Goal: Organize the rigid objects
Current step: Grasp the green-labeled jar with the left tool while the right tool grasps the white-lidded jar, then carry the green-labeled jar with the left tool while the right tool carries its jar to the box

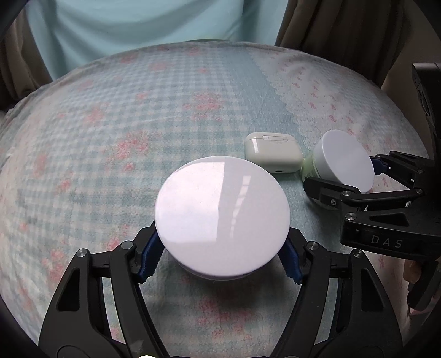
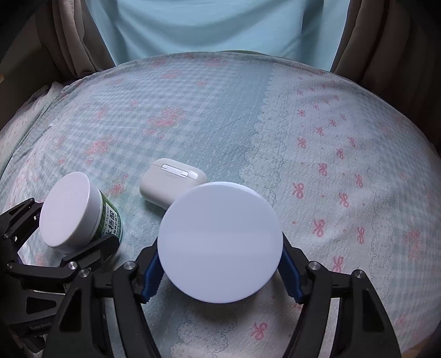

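Note:
Two white-lidded jars and a white earbuds case lie on a bed. My left gripper is shut on a jar with a white lid; the right wrist view shows this jar with a green label, in the left gripper. My right gripper is shut on the other white-lidded jar; the left wrist view shows that jar in the right gripper. The case lies between and just beyond the two jars.
The bed is covered with a pale green checked sheet with pink flowers and bows. A person in a light blue top sits at the far edge, with brown curtains either side.

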Action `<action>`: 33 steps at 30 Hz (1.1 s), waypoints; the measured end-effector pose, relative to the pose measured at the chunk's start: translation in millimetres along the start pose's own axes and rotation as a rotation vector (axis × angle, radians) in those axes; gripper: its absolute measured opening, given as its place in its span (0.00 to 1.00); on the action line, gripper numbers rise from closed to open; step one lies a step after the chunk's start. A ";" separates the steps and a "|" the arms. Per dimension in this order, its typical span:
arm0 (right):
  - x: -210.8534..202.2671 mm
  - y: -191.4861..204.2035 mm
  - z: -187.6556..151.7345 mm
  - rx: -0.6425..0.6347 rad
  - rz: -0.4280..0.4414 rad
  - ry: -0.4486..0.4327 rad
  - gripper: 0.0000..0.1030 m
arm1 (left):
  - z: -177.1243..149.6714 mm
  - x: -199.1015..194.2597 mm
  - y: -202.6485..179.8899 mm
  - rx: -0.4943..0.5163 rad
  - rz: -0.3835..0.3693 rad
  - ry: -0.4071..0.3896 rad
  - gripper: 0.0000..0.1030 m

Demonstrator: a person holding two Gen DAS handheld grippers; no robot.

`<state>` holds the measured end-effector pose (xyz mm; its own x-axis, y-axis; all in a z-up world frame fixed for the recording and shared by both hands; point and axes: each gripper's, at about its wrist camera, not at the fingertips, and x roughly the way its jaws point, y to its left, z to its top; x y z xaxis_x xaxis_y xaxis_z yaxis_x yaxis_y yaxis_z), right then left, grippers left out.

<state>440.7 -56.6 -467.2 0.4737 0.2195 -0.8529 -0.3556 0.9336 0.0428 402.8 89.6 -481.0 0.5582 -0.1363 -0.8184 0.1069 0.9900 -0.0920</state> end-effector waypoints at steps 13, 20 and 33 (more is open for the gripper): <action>-38.9 0.8 -5.3 0.015 -0.001 -0.035 0.65 | -3.3 -34.5 -1.0 -0.017 -0.020 -0.038 0.66; -69.0 1.8 -9.4 0.027 -0.008 -0.063 0.65 | -1.4 -67.9 -8.2 -0.015 -0.031 -0.080 0.66; -222.2 -14.3 -29.5 0.097 -0.034 -0.191 0.65 | 13.3 -209.6 -76.9 0.052 -0.070 -0.203 0.66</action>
<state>316.7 -127.1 -293.7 0.6310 0.2287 -0.7413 -0.2624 0.9622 0.0734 288.6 41.6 -294.8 0.7015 -0.2144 -0.6797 0.1907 0.9754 -0.1108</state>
